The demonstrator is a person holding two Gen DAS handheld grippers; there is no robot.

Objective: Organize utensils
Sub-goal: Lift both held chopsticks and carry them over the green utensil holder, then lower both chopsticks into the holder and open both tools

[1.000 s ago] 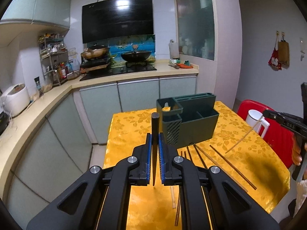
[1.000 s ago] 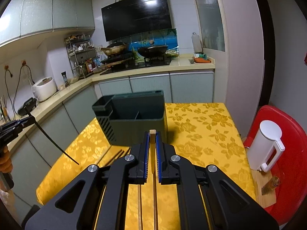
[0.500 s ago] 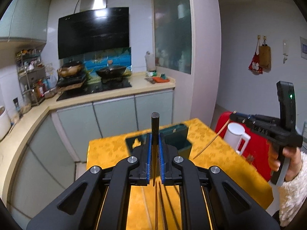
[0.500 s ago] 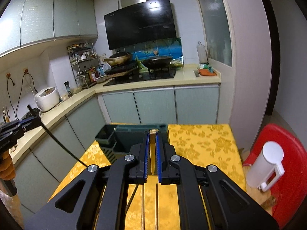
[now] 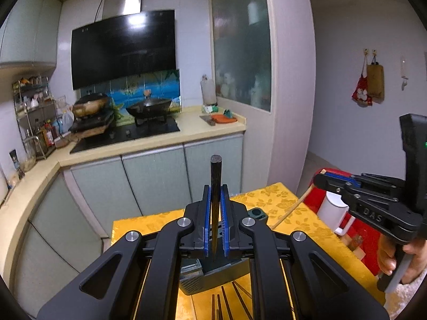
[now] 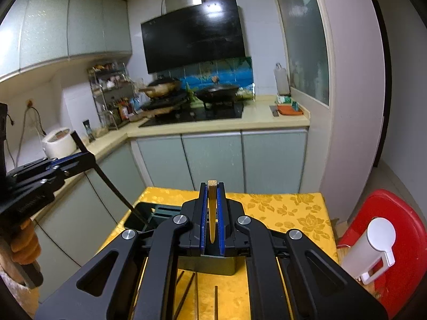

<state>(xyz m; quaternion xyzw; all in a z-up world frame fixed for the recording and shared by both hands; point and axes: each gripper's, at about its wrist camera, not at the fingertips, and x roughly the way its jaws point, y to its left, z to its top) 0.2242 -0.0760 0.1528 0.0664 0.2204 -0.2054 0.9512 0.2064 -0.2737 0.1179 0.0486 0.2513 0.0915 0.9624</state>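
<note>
My left gripper (image 5: 215, 205) is shut on a black chopstick (image 5: 215, 176), held upright above the dark green utensil holder (image 5: 213, 277). In the right wrist view the black chopstick's (image 6: 112, 186) lower tip reaches into the holder's (image 6: 144, 218) left compartment. My right gripper (image 6: 212, 202) is shut on a light wooden chopstick (image 6: 212, 208), also above the holder. Several loose chopsticks (image 6: 196, 293) lie on the yellow tablecloth (image 6: 280, 213) in front of the holder.
A white jug (image 6: 371, 250) stands on a red stool (image 6: 400, 213) right of the table. Kitchen counter (image 6: 213, 128) with stove and pans lies behind. The table's far edge is just beyond the holder.
Both grippers have risen and tilted up with their chopsticks. The holder has dropped low in both views, and the black chopstick's tip now points into its left compartment.
</note>
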